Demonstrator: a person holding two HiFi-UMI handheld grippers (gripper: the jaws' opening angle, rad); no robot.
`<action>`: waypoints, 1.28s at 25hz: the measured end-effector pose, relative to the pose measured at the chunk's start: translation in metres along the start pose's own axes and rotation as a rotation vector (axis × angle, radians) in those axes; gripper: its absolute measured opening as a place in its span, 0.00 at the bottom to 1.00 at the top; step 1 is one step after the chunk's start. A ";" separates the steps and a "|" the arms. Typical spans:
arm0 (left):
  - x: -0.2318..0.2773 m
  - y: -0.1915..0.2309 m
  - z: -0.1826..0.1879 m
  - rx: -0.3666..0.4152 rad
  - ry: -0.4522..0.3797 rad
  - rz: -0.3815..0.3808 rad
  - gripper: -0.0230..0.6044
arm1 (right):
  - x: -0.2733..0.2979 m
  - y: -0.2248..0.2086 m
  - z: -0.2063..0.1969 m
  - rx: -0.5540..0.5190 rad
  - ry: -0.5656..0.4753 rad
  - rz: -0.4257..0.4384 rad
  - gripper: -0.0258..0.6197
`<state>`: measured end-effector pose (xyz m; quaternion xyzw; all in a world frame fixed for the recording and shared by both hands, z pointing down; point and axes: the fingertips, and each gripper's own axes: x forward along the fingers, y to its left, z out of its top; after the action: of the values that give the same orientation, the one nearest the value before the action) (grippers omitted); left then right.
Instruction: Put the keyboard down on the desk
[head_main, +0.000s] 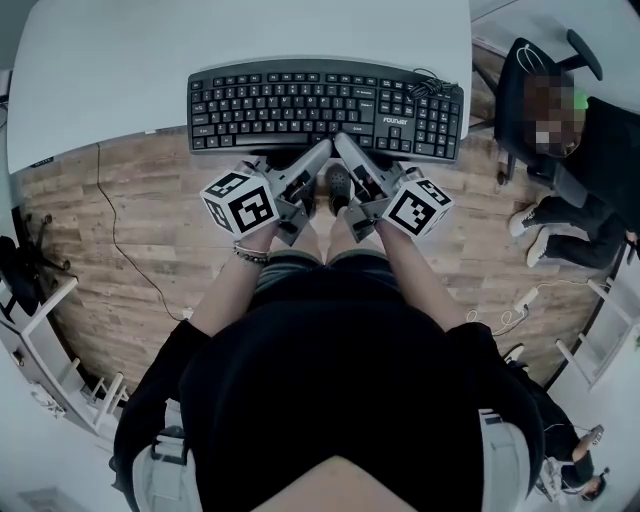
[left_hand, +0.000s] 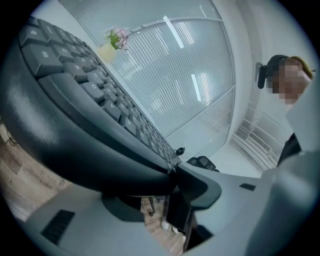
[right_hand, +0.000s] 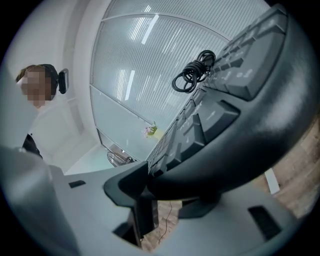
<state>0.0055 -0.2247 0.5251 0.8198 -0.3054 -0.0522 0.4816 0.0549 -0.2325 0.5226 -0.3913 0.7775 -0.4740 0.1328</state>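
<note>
Keyboard (head_main: 325, 108) aloft at desk (head_main: 200, 40) near edge, long axis left-right. Left gripper (head_main: 318, 152) and right gripper (head_main: 345, 146) each pinch its front lip mid-length. Desk lies forward.

The only word I can spot is a small white brand name printed on the black keyboard (head_main: 325, 105), on the bare strip above its arrow keys. It looks like "FOUNDER", though the letters are too small to be sure. The white legends on the keys are too fine to read from the head view and too blurred in both gripper views. The cubes on the left gripper (head_main: 318, 156) and the right gripper (head_main: 345, 150) carry bold black-and-white square code patterns.
</note>
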 end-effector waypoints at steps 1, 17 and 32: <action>0.000 0.000 0.000 -0.002 0.001 0.000 0.36 | 0.000 -0.001 0.000 0.003 0.002 -0.001 0.33; 0.001 0.001 0.001 0.006 -0.011 -0.004 0.37 | 0.001 -0.002 -0.003 0.054 0.040 0.003 0.32; -0.001 0.006 0.004 0.048 -0.021 0.029 0.42 | 0.001 -0.001 -0.006 0.049 0.057 -0.032 0.33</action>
<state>0.0010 -0.2295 0.5274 0.8260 -0.3232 -0.0467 0.4595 0.0509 -0.2299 0.5267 -0.3867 0.7628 -0.5059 0.1123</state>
